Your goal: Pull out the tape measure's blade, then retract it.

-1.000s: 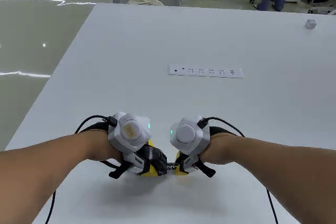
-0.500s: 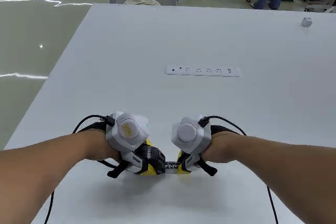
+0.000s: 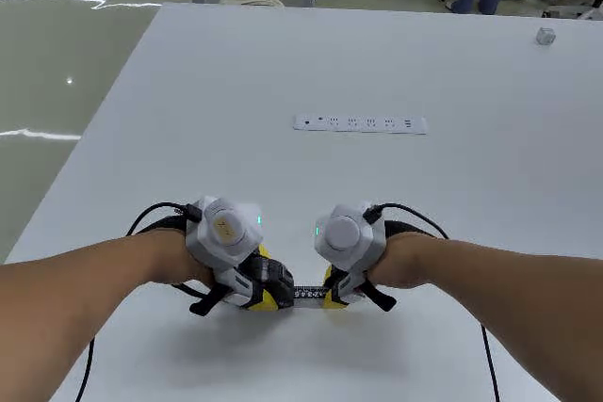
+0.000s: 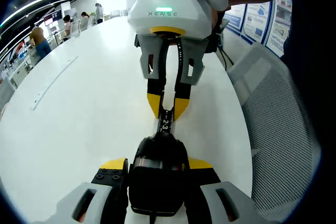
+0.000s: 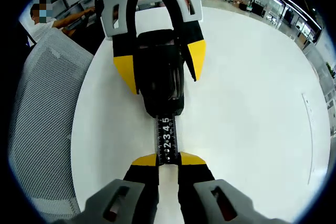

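Right gripper view: blade (image 5: 166, 139) in right gripper (image 5: 168, 160), case (image 5: 160, 90) in left gripper (image 5: 160, 69)

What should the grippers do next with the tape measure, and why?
Probably slide the right gripper away from the left gripper. It pinches the blade, only a short bit is out, and the left gripper clamps the tape measure case.

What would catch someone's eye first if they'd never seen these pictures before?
Two tools meet nose to nose at the near edge of the white table. The left tool clamps a black tape measure, and the right tool pinches its blade, with a short numbered stretch showing between them. Farther off, a white power strip lies mid-table.
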